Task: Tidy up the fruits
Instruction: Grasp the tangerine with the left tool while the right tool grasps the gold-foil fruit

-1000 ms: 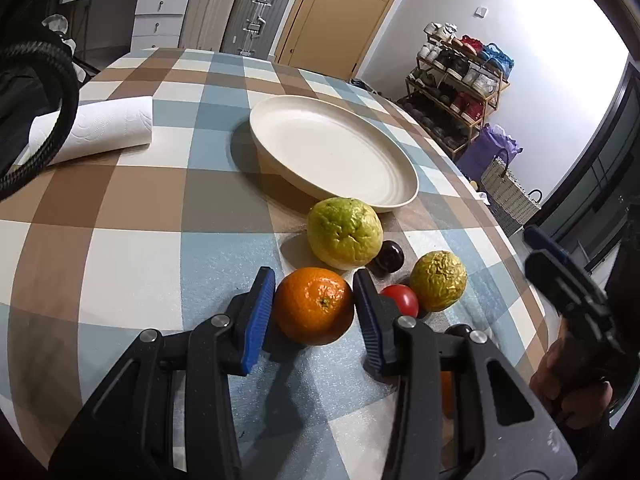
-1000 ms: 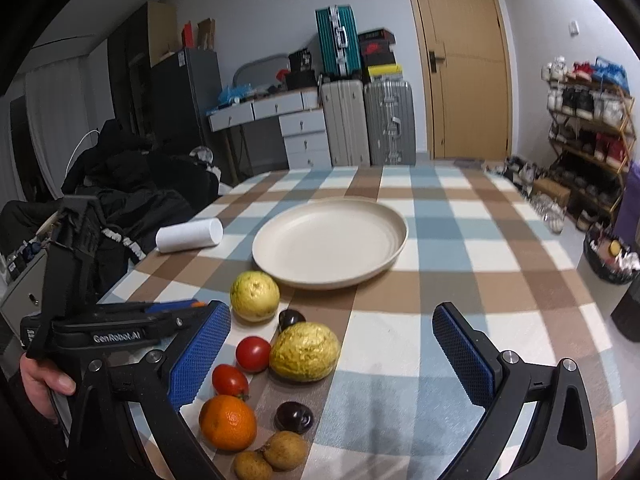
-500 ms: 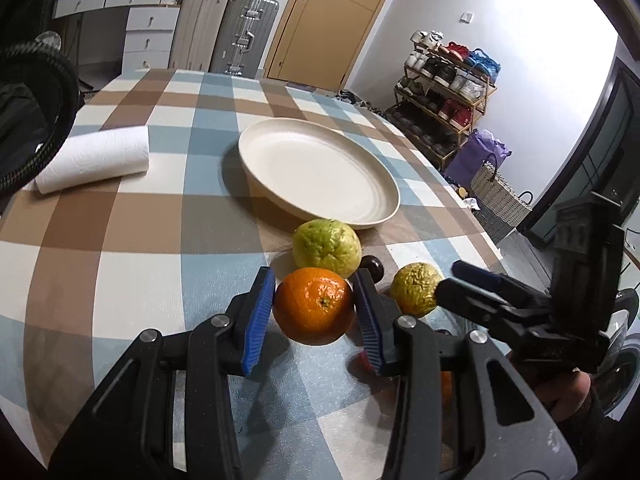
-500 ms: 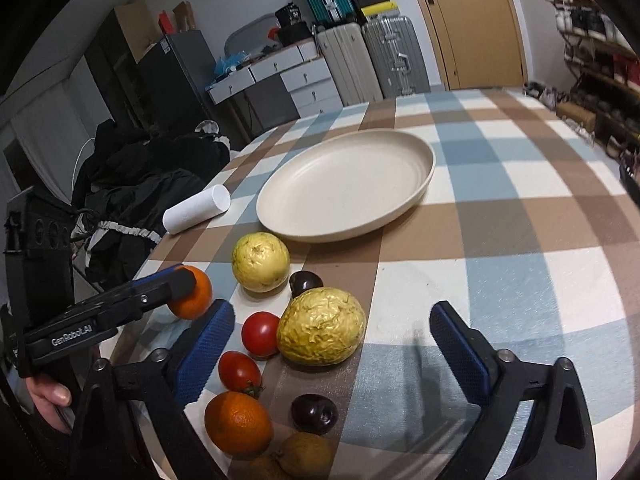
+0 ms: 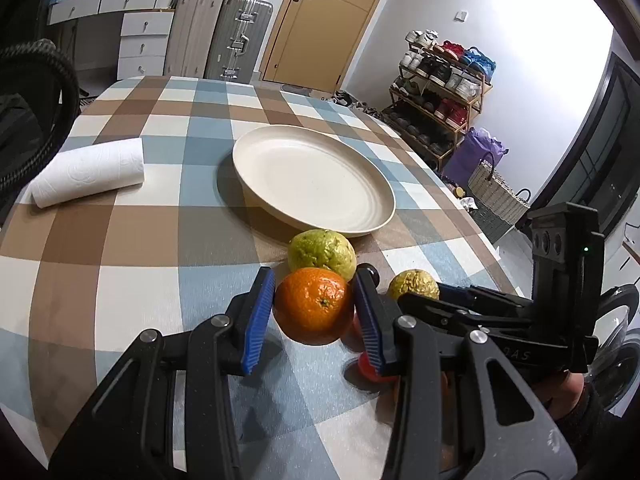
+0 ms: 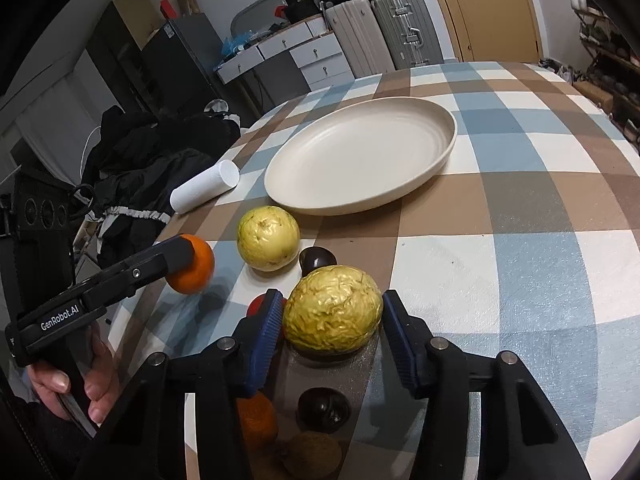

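My left gripper (image 5: 314, 280) is shut on an orange (image 5: 314, 306) and holds it just above the checked tablecloth, short of the empty cream plate (image 5: 308, 178). My right gripper (image 6: 332, 298) is shut on a wrinkled yellow fruit (image 6: 332, 316) that still rests on the cloth, a blue pad against each side. Between that fruit and the plate (image 6: 360, 164) lie a smooth yellow-green fruit (image 6: 268, 244) and a dark plum (image 6: 316, 260). A red tomato (image 6: 256, 306) is partly hidden behind the right gripper's left finger. Under the gripper lie a second orange (image 6: 256, 416), another plum (image 6: 324, 410) and a brown fruit (image 6: 312, 456).
A paper towel roll (image 5: 88, 172) lies on the cloth left of the plate. Black clothing (image 6: 160, 168) is piled off the table's left edge. Suitcases (image 5: 236, 40) and drawers stand beyond the far edge, and a shoe rack (image 5: 440, 92) at the right.
The right gripper moved forward and closed from wide open onto the wrinkled yellow fruit. The left gripper lifted the orange off the cloth and carried it toward the plate.
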The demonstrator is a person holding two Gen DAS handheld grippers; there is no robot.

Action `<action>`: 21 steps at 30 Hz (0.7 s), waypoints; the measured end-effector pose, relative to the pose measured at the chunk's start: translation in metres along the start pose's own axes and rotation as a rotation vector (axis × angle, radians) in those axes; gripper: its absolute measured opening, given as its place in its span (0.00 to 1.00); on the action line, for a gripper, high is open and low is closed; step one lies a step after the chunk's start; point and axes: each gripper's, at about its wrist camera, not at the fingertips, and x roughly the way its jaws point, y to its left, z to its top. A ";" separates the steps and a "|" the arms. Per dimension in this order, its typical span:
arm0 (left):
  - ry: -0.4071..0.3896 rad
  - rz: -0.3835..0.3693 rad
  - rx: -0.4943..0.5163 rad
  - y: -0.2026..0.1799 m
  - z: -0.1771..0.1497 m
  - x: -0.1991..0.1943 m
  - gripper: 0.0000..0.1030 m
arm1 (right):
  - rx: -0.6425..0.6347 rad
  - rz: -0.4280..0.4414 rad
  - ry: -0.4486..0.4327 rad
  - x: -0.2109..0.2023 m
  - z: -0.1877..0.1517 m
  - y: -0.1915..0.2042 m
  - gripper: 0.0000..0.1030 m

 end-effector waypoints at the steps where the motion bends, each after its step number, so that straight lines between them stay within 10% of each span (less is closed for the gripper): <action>1: -0.001 0.000 0.002 -0.001 0.001 0.000 0.37 | 0.003 -0.004 -0.001 0.000 0.000 0.000 0.50; 21: -0.063 -0.036 0.043 -0.026 0.054 -0.004 0.37 | -0.020 0.053 -0.159 -0.039 0.047 -0.015 0.49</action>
